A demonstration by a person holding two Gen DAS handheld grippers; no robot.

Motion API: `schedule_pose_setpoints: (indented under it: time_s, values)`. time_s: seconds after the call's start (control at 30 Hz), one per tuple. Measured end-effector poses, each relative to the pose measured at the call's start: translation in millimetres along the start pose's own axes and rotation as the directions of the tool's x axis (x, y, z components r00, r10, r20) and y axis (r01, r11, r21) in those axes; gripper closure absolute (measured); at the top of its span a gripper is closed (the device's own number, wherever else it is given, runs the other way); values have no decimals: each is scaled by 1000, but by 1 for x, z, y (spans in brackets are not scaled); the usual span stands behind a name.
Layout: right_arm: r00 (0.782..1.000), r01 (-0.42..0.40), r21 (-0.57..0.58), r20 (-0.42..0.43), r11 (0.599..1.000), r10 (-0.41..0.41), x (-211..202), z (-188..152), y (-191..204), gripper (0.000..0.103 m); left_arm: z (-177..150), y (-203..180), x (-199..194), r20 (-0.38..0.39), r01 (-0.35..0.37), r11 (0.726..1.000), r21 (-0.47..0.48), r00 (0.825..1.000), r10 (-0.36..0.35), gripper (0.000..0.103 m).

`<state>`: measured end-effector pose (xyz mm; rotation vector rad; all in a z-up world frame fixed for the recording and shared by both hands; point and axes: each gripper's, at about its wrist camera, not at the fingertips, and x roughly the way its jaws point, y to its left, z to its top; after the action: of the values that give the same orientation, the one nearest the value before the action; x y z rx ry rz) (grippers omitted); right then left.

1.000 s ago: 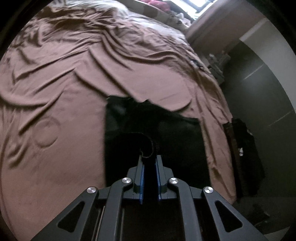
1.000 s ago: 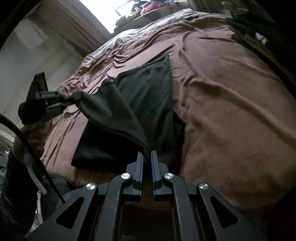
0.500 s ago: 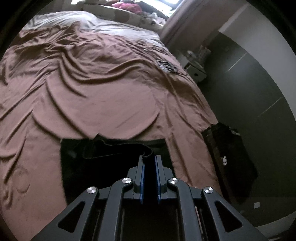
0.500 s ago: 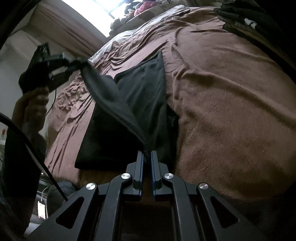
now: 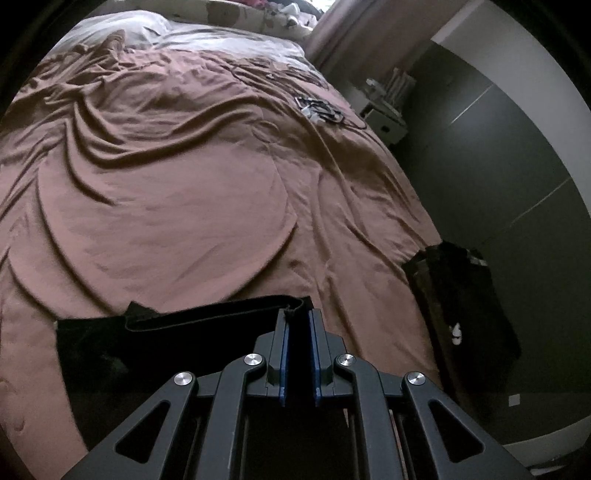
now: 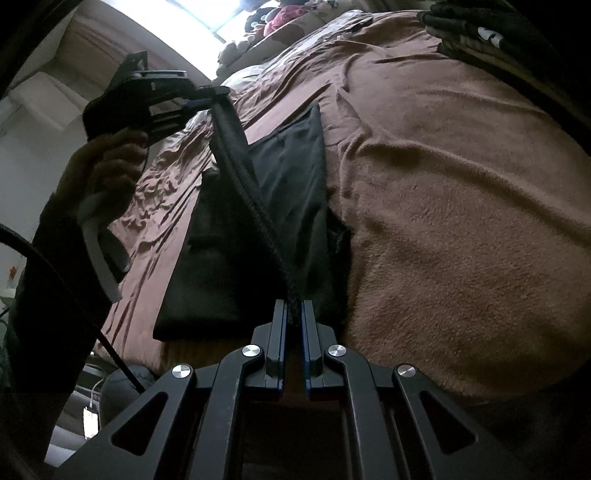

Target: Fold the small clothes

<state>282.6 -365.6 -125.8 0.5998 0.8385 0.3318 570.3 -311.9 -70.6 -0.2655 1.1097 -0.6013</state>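
Note:
A small black garment lies on the brown bedspread. Its near edge is lifted and pulled taut between my two grippers. My right gripper is shut on one end of that edge, low over the bed's near side. My left gripper is shut on the other end; it also shows in the right wrist view, held high to the left above the bed. In the left wrist view the garment hangs dark below the taut edge, and its lower part is hidden by the gripper body.
The wrinkled brown bedspread stretches far ahead. A heap of dark clothes sits at the bed's right edge, also in the right wrist view. A tangle of cables lies further up. A white nightstand stands beside the bed.
My left gripper has risen and swung up with its corner, so the lifted edge went from slack to a taut line. The right gripper has kept its grip and hardly moved.

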Motion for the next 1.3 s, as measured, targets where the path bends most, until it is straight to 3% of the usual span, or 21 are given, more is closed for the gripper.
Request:
schedule_pose_setpoints:
  time_s: [0.6,0.7,0.77,0.9,1.2,1.3]
  values:
    - [1000,-8,26,-4,1000,8,4,-6,-8,100,3,-8,87,-109,15,1000,1,994,-14,93]
    - [1000,-6,26,-8,1000,6,4,-7,-8,100,4,-8,91,-111,61,998,-34,992,-64,87]
    - [1000,-6,30,-7,1000,7,4,-7,-9,100,4,-11,87,-116,88,995,-41,989,-93,62]
    - [1000,-7,36,-3,999,7,4,-7,-9,100,1,-15,64,-90,30,999,29,996,-28,61]
    - [1000,-6,84,-18,996,7,6,-6,-12,99,-19,24,10,-84,-70,997,34,994,73,58]
    - [1000,9,81,-21,997,-8,5,-3,-8,97,-30,42,-10,-76,-106,994,27,991,108,51]
